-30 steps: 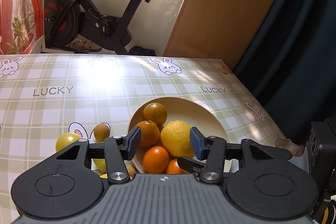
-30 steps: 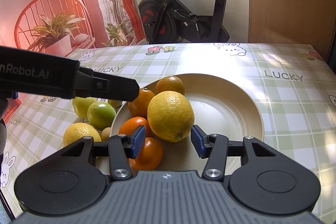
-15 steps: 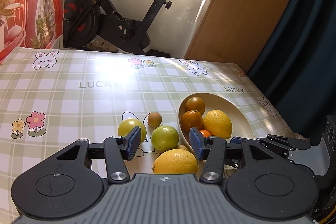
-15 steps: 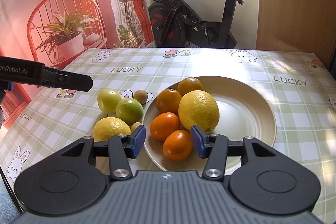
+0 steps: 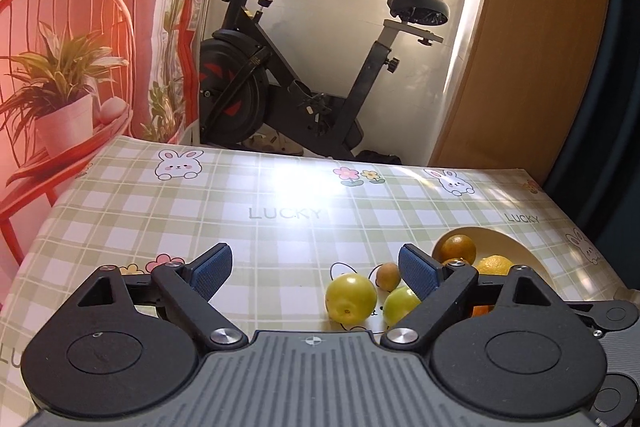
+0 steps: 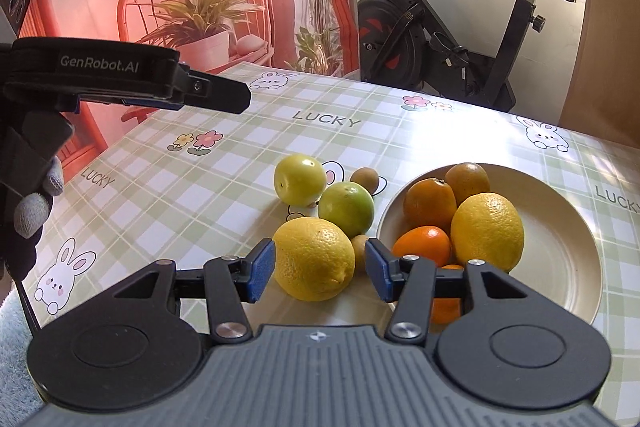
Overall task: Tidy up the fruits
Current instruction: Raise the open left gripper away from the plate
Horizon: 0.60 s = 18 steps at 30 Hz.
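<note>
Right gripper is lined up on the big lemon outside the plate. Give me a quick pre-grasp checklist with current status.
1. right gripper open: ok.
2. Big lemon between the fingers: ok.
3. Pads touching lemon: cannot tell.
4. Neighbours clear: not ok, a small brown fruit sits against the lemon by the right finger.
5. Room on the plate: ok, right half bare.
6. left gripper out of the way: ok, open, raised to the left.

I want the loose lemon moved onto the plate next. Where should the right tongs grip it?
Grip the lemon across its widest middle, coming straight ahead from the near side: the open right tongs already flank it. Its nub points near-right, and a small brown fruit crowds its right flank.
</note>
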Each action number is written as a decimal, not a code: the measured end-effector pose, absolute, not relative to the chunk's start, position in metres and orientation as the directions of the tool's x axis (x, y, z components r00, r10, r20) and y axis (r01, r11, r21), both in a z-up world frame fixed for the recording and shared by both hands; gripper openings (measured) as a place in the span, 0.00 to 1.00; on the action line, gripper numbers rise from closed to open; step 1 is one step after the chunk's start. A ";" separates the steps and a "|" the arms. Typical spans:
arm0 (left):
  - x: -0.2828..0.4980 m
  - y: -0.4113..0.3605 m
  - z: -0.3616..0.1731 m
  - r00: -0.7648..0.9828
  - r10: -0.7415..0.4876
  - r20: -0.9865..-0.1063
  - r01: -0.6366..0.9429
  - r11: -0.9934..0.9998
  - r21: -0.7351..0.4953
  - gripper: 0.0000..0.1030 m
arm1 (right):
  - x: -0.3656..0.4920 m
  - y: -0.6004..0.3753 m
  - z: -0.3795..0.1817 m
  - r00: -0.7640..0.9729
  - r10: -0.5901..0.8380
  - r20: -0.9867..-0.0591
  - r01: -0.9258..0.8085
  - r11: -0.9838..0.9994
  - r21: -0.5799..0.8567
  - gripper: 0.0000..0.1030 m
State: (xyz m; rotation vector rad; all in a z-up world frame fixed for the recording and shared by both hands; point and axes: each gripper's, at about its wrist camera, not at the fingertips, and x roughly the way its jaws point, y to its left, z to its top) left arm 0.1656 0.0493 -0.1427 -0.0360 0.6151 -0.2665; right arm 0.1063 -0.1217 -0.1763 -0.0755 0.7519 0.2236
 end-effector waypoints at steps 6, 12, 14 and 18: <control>0.167 0.063 -0.134 0.820 -0.178 -0.544 0.157 0.984 -0.086 0.89 | 0.114 -0.114 -0.184 0.691 0.179 -0.701 -0.243 0.970 0.008 0.53; 0.163 0.062 -0.131 0.821 -0.201 -0.535 0.178 0.979 -0.095 0.89 | 0.118 -0.116 -0.190 0.680 0.177 -0.711 -0.224 0.974 0.028 0.55; 0.162 0.062 -0.132 0.813 -0.240 -0.530 0.201 0.971 -0.131 0.89 | 0.116 -0.119 -0.191 0.680 0.173 -0.712 -0.219 0.975 0.029 0.52; 0.158 0.061 -0.142 0.802 -0.297 -0.518 0.225 0.954 -0.198 0.88 | 0.110 -0.124 -0.193 0.671 0.183 -0.719 -0.210 0.976 0.052 0.47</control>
